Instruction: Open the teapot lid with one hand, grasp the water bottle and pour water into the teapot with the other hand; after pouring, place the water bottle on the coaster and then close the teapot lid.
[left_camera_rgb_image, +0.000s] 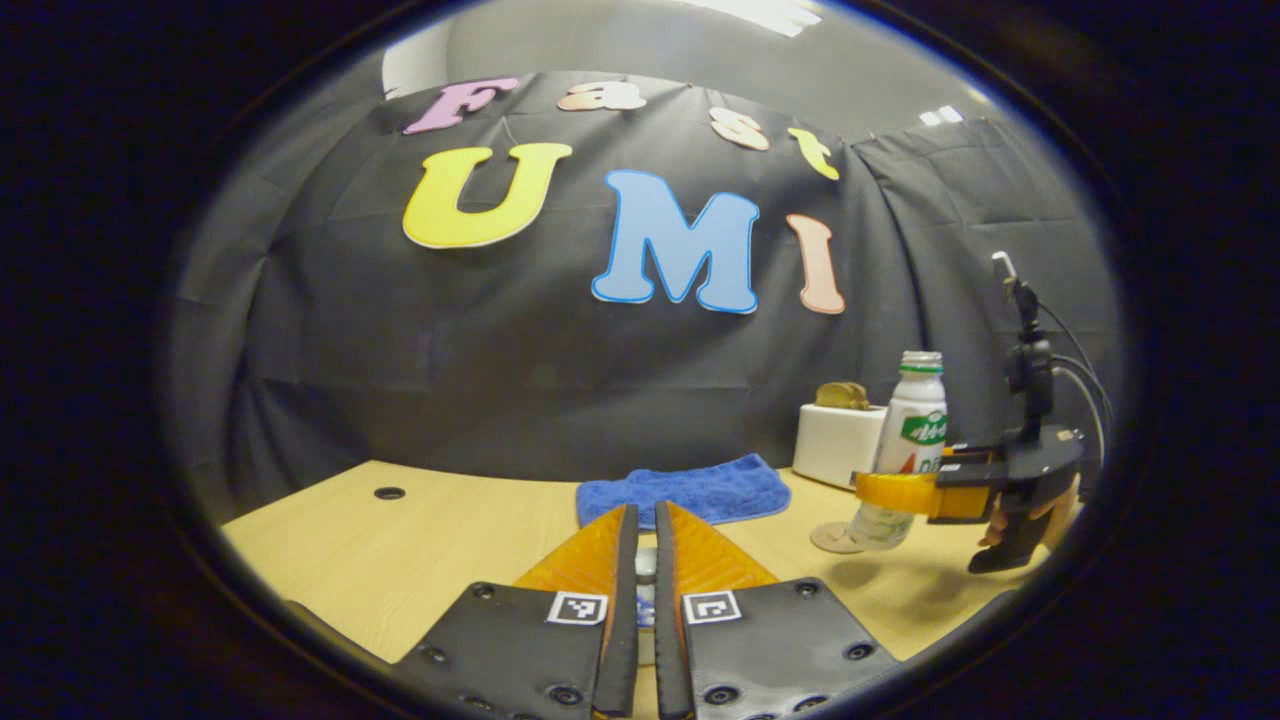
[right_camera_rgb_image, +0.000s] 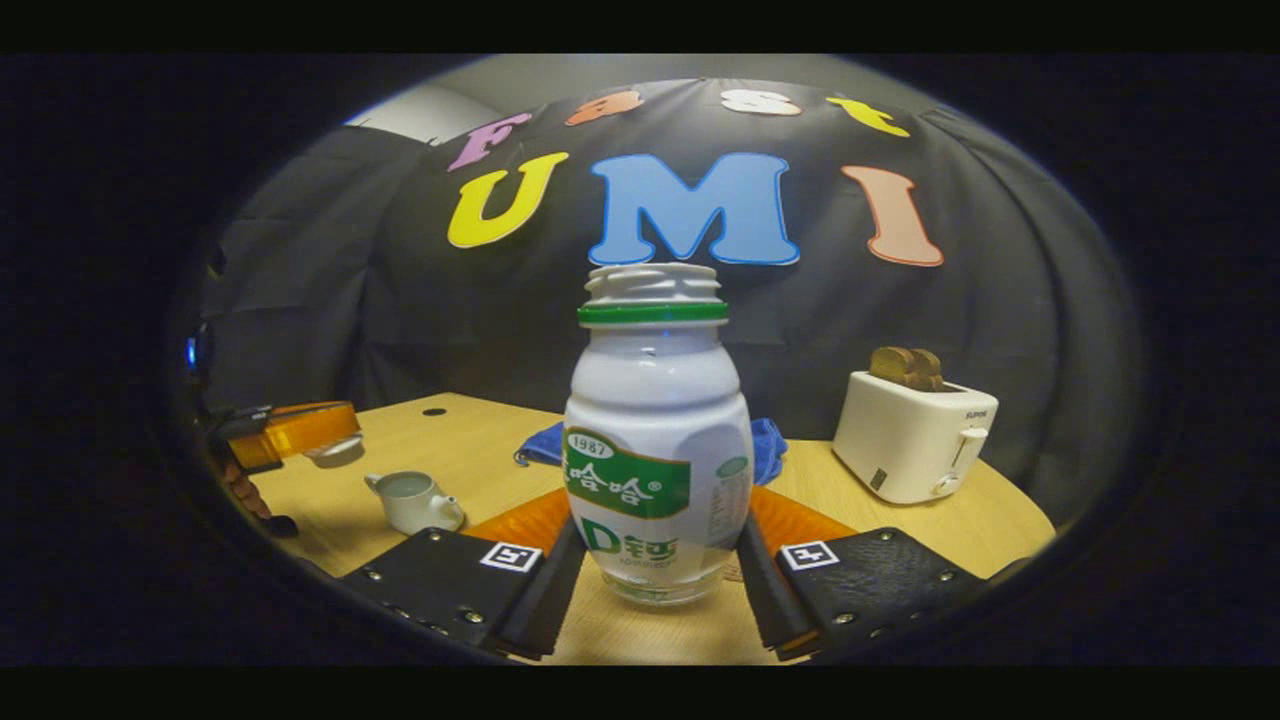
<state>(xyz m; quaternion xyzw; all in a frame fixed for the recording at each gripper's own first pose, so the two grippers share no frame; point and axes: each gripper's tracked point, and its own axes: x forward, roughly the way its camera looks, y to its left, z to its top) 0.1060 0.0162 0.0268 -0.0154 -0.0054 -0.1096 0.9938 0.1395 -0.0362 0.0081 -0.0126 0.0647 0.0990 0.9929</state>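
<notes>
A white water bottle (right_camera_rgb_image: 655, 440) with a green neck ring and no cap stands upright between the fingers of my right gripper (right_camera_rgb_image: 655, 525), which press on both of its sides. In the left gripper view that bottle (left_camera_rgb_image: 912, 425) and the right gripper (left_camera_rgb_image: 890, 493) sit over a round coaster (left_camera_rgb_image: 832, 538); I cannot tell whether the bottle rests on it. The small white teapot (right_camera_rgb_image: 410, 500) stands open on the table, to the left. My left gripper (left_camera_rgb_image: 645, 512) is shut on the white teapot lid (left_camera_rgb_image: 645, 568) and holds that lid (right_camera_rgb_image: 336, 451) up, left of and above the teapot.
A white toaster (right_camera_rgb_image: 915, 435) with bread in it stands at the back right, behind the bottle. A blue cloth (left_camera_rgb_image: 685, 490) lies at the back of the wooden table (left_camera_rgb_image: 400, 550). A hand (left_camera_rgb_image: 1030, 520) holds the right gripper.
</notes>
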